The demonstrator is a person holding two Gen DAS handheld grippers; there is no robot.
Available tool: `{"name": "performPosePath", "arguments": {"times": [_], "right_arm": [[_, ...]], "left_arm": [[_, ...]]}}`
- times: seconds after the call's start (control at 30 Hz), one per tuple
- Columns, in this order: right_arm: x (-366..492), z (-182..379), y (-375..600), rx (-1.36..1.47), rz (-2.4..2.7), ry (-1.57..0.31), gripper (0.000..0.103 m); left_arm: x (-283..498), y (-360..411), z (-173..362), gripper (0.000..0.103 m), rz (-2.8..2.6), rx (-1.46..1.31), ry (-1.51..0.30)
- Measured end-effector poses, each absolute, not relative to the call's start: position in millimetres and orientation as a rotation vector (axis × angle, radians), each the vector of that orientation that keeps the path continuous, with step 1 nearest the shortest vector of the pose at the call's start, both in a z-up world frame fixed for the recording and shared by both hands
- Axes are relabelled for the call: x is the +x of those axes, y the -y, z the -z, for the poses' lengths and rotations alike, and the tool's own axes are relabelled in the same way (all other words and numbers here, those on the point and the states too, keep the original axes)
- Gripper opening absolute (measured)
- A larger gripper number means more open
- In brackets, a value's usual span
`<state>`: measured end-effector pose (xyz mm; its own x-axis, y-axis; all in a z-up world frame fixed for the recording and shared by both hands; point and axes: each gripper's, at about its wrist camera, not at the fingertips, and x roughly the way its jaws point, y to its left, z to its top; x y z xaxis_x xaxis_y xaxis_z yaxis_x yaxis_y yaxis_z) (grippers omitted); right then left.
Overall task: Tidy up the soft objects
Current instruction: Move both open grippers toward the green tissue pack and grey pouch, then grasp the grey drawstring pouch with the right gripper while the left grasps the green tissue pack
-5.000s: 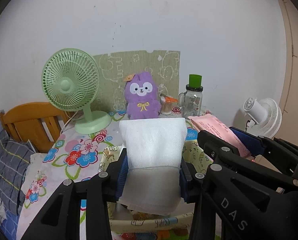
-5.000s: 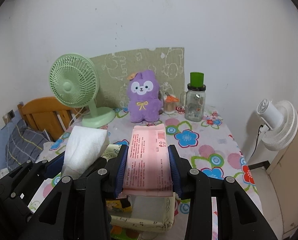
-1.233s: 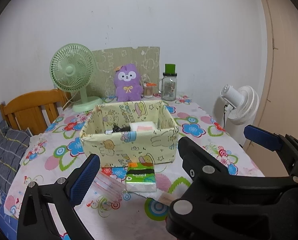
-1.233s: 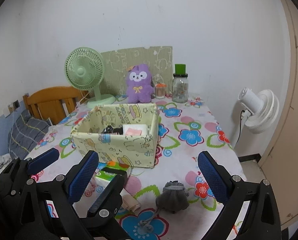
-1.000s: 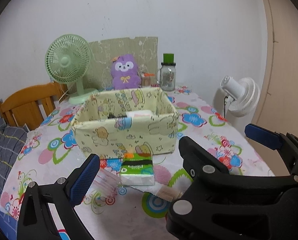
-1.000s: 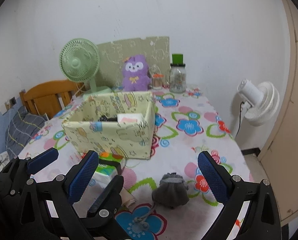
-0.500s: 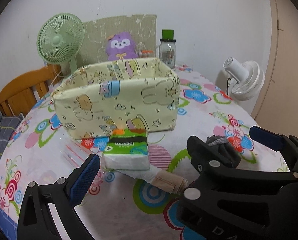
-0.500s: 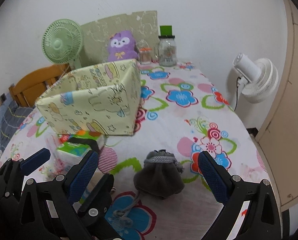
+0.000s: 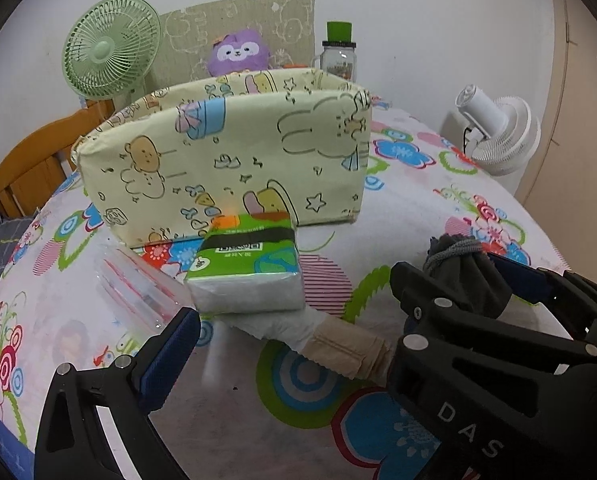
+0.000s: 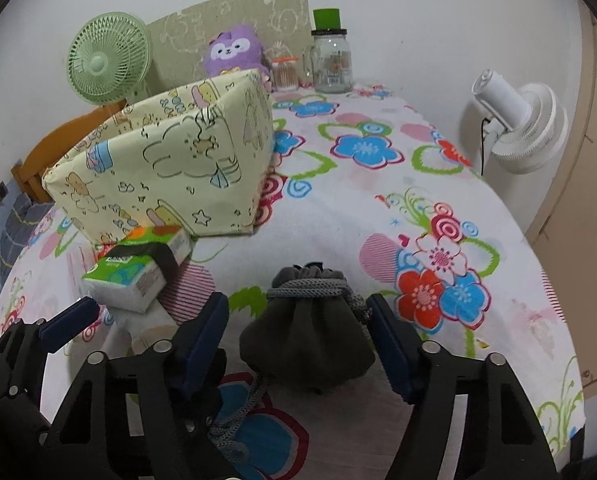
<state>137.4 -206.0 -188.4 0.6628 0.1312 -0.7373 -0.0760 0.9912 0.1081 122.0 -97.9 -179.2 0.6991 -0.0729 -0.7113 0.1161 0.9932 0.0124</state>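
As its jaws have just been closing, right gripper point(image 10: 298, 328) straddles the dark grey drawstring fabric pouch point(image 10: 306, 328) at lower centre; pads not yet pressing.

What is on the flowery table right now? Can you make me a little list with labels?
bin: yellow cartoon fabric box, at the back
tissues: green tissue pack, just in front of the box
pouch: grey drawstring pouch, between the right gripper's pads
right gripper: jaws have just been closing around the pouch, not clearly pressing yet
left gripper: left gripper open, low near the tissue pack
table: flowery tablecloth
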Motion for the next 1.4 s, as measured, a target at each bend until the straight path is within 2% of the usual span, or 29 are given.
{"name": "performPosePath", "arguments": {"times": [0.07,0.27,0.73,1.07,1.2,1.27,1.3,1.4], "right_arm": [[139.0,191.1,205.9,0.083,-0.135,-0.853,0.060],[138.5,189.0,204.9,0.111,-0.166,-0.851,0.051],[155.2,171.1,194.2,0.114,-0.174,-0.808,0.048],[173.8,174.6,189.5,0.122,-0.172,-0.815,0.048],[179.1,176.3,188.2,0.122,-0.166,-0.821,0.048],[180.8,177.4,187.9,0.121,-0.162,-0.823,0.048],[181.3,178.3,187.6,0.123,-0.167,-0.829,0.048],[181.1,179.3,185.6,0.121,-0.170,-0.835,0.048]], "left_arm": [[122.7,100.2,181.8,0.102,0.111,0.065,-0.800],[120.7,100.6,179.2,0.102,0.107,0.080,-0.792],[141.9,79.7,165.7,0.102,0.043,0.047,-0.757],[163.1,80.4,168.2,0.095,0.041,0.057,-0.768],[167.8,81.0,169.9,0.088,0.056,0.055,-0.776],[169.3,82.0,170.9,0.076,0.063,0.050,-0.784],[170.7,81.8,171.9,0.066,0.063,0.047,-0.795],[175.9,78.2,176.4,0.058,0.067,0.025,-0.837]]}}
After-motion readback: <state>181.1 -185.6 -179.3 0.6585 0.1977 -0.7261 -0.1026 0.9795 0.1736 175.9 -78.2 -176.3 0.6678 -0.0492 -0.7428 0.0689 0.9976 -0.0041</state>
